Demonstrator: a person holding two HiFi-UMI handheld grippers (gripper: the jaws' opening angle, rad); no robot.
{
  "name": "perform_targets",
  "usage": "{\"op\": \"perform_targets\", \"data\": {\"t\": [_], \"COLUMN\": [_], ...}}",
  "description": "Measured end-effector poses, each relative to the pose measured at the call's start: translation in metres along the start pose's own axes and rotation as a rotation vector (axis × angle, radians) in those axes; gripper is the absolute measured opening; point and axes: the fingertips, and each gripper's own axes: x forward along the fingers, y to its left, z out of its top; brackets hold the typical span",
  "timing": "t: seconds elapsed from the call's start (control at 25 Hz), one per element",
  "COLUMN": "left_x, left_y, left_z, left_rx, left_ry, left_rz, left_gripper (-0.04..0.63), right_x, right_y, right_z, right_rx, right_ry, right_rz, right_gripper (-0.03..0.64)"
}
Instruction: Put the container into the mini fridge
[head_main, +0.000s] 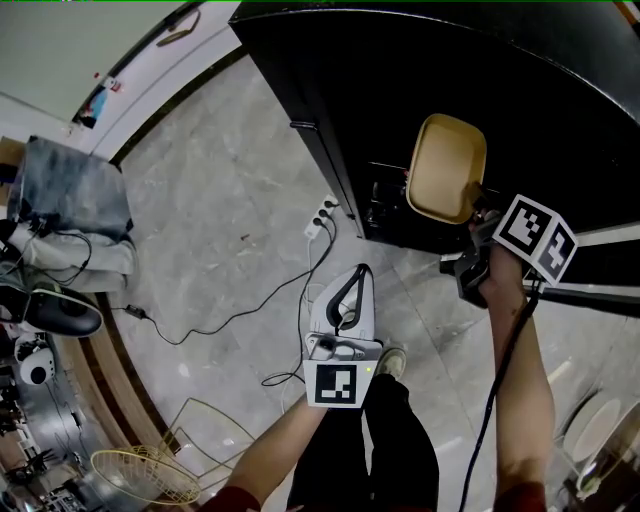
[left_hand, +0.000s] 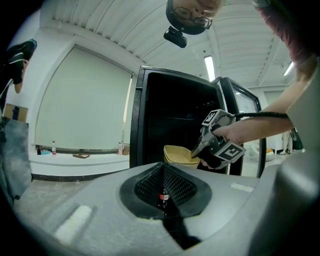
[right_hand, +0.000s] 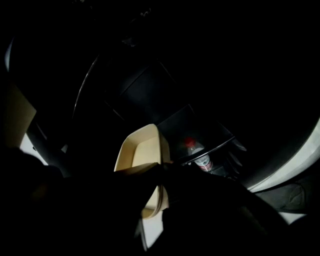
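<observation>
The container (head_main: 447, 168) hangs in the air at the dark mouth of the fridge (head_main: 480, 70), right of centre in the head view. From here I can't tell whether it has crossed the threshold. My right gripper (head_main: 474, 205) is clamped on the edge of its rim nearest me, so the rest of it sticks out ahead of the jaws. I judge that hold is meant to let the container go in first while the gripper stays clear of the opening. It sits roughly level with its open side up.

It is a shallow tan tub with rounded corners and thin walls, and it looks empty. It appears light enough to carry by one edge, though I judge that such a grip could let it droop or twist.

In the right gripper view the fridge interior is very dark. I can pick out a bottle (right_hand: 196, 151) with a red cap on a shelf just right of the tub, so I'd steer left of it.

My left gripper (head_main: 356, 280) waits low in the middle of the head view over the floor (head_main: 230, 200). Its jaws are together on nothing, and it is well apart from the fridge and out of the way.
</observation>
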Motion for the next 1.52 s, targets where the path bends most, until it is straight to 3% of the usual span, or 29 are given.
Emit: {"op": "perform_targets", "data": {"t": [0.8,1.28,1.52], "left_x": [0.014,0.017,0.016], "left_y": [-0.001,-0.002,-0.002], "left_z": [0.007,0.004,0.003], "left_rx": [0.002,0.007,0.019], "left_ry": [-0.003,0.017,0.018], "left_rz": [0.005,-0.001,-0.004], "left_gripper": [0.005,0.005,0.005], "right_x": [0.035,0.044,0.038], "right_y": [0.003,0.009,0.013], "right_z": [0.051,0.070,0.070], "right_rx": [-0.004,-0.077,-0.062], "right_ry": [-0.125,-0.213,-0.234], "right_rz": [-0.053,-0.067,-0.027], "right_gripper": [0.037,0.041,0.109]}}
